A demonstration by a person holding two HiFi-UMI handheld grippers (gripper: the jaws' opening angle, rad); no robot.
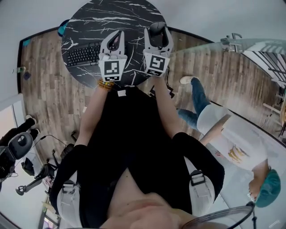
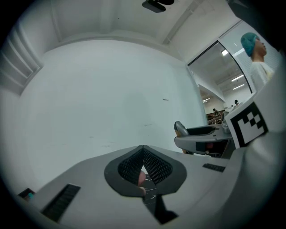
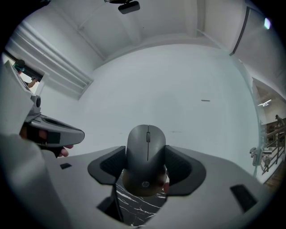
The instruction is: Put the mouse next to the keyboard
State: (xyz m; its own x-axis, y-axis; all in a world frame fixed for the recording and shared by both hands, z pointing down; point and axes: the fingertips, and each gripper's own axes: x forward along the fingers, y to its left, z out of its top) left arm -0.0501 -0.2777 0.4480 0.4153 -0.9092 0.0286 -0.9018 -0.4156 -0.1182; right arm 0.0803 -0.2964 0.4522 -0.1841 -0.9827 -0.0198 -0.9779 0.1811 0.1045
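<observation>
Right gripper [image 1: 157, 29]: my jaws are part-way open and pressed on the two sides of the mouse [image 1: 157, 28]. In the right gripper view, the pads [image 3: 110, 163] clasp its body.
Mouse: dark grey, with a scroll wheel and a logo near its tail. Its back faces my right gripper's camera [image 3: 145, 154] and its nose points away from me, toward the white wall.
Mouse position: in my grip over the far right part of the table [image 1: 111, 12]. Marbled black shows just under its tail.
Left gripper [image 1: 117, 37]: my jaws are closed against each other with nothing between them [image 2: 144, 169].
Left gripper position: just beside the right one, between the mouse and the keyboard [image 1: 83, 54].
Keyboard: black, lying on the left part of the round table, well left of the mouse.
Marker cubes: one on each gripper, facing my head camera [image 1: 111, 70].
Background: a person [image 1: 232, 147] in a white shirt and teal cap stands on the wood floor to my right.
</observation>
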